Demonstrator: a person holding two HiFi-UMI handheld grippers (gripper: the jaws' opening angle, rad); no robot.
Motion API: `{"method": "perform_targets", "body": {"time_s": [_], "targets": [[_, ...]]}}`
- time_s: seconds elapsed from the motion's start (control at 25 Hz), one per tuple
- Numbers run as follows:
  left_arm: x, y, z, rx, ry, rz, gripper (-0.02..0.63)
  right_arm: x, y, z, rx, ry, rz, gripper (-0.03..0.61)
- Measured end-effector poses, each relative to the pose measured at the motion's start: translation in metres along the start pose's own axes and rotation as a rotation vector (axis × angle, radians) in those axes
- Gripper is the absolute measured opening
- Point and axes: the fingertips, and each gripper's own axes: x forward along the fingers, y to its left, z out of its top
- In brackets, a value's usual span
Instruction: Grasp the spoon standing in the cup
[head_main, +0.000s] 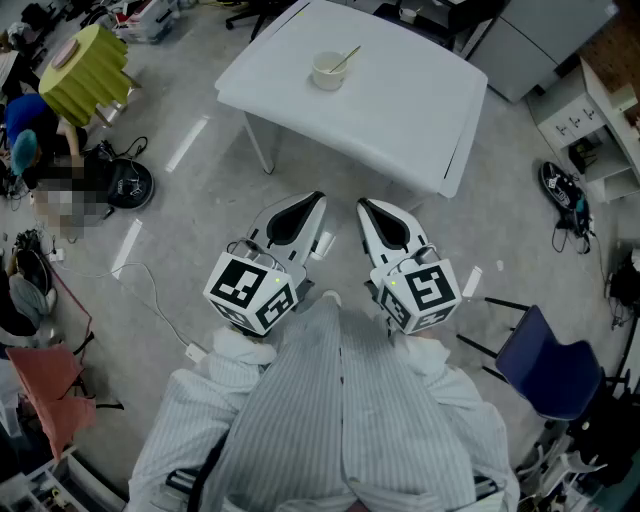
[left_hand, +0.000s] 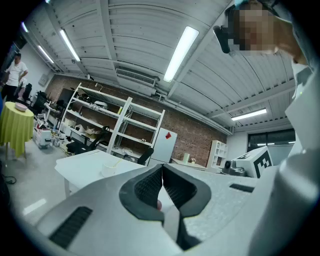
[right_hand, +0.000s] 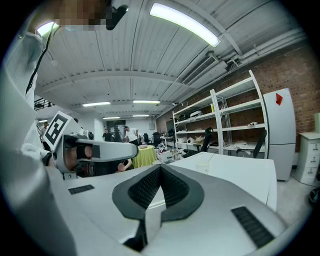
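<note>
- Left claw (head_main: 317, 199): held low in front of the person's torso, over the floor (head_main: 200, 215). It points forward towards the bench (head_main: 400, 115), and its marker cube faces the person.
- Left claw state: in the left gripper view the two ribbed pads (left_hand: 150, 186) meet at the tip (left_hand: 162, 168). The jaws are closed together with nothing gripped between them.
- Right claw (head_main: 363, 204): held just beside the left one at about the same height and pointing the same way. The two tips lie near each other but do not touch.
- Right claw state: in the right gripper view the pads come together at the tip (right_hand: 160, 169). The jaws are fully closed and empty.
- Both claws are short of the bench and well apart from it. Neither reaches over its near edge.
- Sleeves (head_main: 200, 410): pale striped fabric covers both forearms behind the marker cubes.
- Cup (head_main: 328, 72): a white cup, upright on the far part of the white bench, with bare bench surface all round it.
- Spoon (head_main: 346, 58): stands in the cup with its handle leaning out over the rim, up and to the right in the head view. Nothing touches it.
- In the left gripper view the cup (left_hand: 109, 170) and spoon (left_hand: 118, 162) show left of the closed tip, on the bench.
</note>
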Motion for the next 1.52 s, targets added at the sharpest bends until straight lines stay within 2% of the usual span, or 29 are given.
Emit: {"method": "perform_targets", "body": {"time_s": [0.48,0.72,0.96,1.52], "targets": [[0.008,-0.033,-0.012,0.012,-0.008,0.031,0.012,-0.034,-0.02,-0.005,0.004,-0.013,0.012,0.009],[0.012,-0.022,-0.013,0.009,-0.008,0.046,0.012,-0.025,-0.025,-0.01,0.007,-0.005,0.019,0.009],[0.032,0.021,-0.005,0.017,-0.004,0.037,0.012,0.016,-0.04,-0.004,0.007,-0.006,0.002,0.009],[0.107,0.189,0.056,0.038,0.05,-0.03,0.012,0.189,-0.086,0.039,0.031,0.0,-0.083,0.009]]}}
